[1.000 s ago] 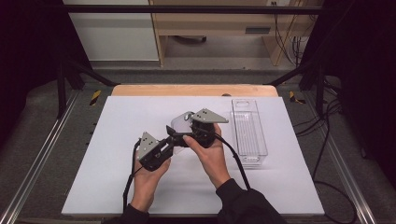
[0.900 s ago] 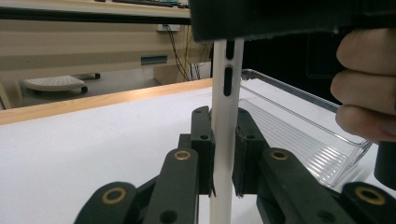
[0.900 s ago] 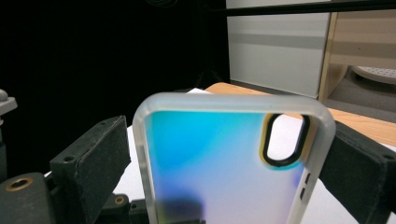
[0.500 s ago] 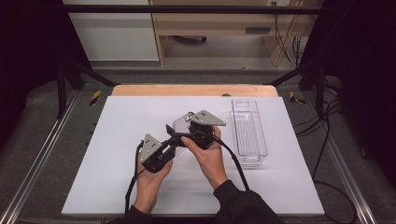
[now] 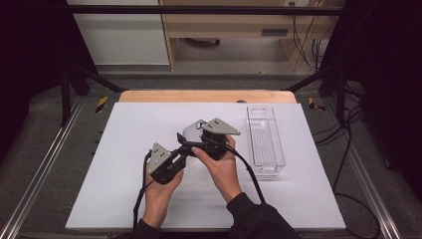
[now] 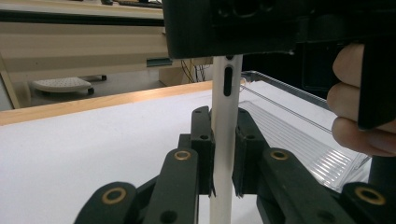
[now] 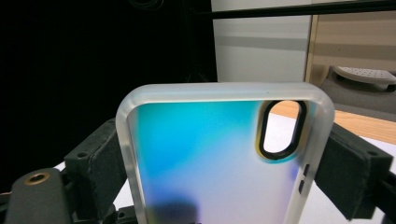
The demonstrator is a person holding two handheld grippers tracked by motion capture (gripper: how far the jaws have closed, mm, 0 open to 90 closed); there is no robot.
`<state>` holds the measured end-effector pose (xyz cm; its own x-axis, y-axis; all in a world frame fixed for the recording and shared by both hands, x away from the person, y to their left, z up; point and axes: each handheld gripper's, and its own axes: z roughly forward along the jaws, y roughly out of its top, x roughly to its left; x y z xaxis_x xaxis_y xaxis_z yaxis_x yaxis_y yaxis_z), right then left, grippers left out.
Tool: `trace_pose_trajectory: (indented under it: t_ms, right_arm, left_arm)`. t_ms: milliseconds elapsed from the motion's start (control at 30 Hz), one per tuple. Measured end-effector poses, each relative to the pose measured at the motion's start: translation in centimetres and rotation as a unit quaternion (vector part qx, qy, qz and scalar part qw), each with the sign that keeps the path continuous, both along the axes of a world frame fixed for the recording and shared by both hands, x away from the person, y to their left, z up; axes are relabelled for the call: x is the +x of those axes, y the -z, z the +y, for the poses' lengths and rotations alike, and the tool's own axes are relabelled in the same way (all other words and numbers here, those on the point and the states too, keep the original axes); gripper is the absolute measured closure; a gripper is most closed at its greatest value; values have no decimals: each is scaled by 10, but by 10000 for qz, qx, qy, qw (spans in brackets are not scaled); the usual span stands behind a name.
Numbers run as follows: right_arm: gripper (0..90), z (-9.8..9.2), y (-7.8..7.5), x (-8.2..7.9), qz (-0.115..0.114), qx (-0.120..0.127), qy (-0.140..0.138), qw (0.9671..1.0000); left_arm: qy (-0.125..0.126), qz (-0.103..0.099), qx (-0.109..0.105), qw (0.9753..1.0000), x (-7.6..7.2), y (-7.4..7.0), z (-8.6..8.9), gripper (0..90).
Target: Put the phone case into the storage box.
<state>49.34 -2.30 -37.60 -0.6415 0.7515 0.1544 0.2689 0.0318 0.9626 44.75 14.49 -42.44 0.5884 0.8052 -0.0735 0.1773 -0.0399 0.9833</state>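
Phone case (image 7: 219, 158) lifted off table, held mid-air between both grippers. Left gripper (image 6: 223, 154) jaws clamp its thin edge; right gripper (image 7: 224, 163) jaws squeeze its two sides. Clear tray (image 5: 265, 141) just right, empty. Placing likely remains.

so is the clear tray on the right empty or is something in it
Empty: the clear tray shows bare ribbed floor; the phone case is held outside it.

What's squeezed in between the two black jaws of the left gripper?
The phone case, seen edge-on in the left gripper view; the jaws press both its faces.
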Motion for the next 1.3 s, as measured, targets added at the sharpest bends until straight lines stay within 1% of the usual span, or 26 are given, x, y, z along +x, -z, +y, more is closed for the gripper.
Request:
trace_pose_trajectory:
  t_ms: [200,467,600,767,900,1000,1067,1233,1300]
  right_arm:
    - [157,0,-1,-2,-53,-57,86,9999]
    - [172,1,-1,-2,-39,-121,150,9998]
    - [176,1,-2,-3,19,-157,183,9997]
    - [178,1,-1,0,206,-168,198,9995]
    - [178,2,-4,0,230,-175,223,9993]
    - [178,1,-9,0,199,-195,324,9991]
    - [178,-2,-13,2,163,-223,387,9989]
    - [179,-15,-25,6,82,-252,537,9982]
    - [179,-21,-28,7,68,-244,592,9979]
  left_arm:
    - [-32,-8,38,10000,0,0,-1,807]
    - [-23,-1,77,10000,0,1,-1,807]
    - [8,-8,86,10000,1,2,-1,807]
    - [7,-15,92,10000,2,5,0,804]
    - [17,-160,128,9998,0,4,0,791]
    - [25,-295,214,9993,-4,4,0,717]
    - [-16,-363,310,9989,-6,5,1,645]
    - [-223,-428,399,9980,-10,9,5,439]
    - [-281,-449,411,9978,-12,9,9,390]
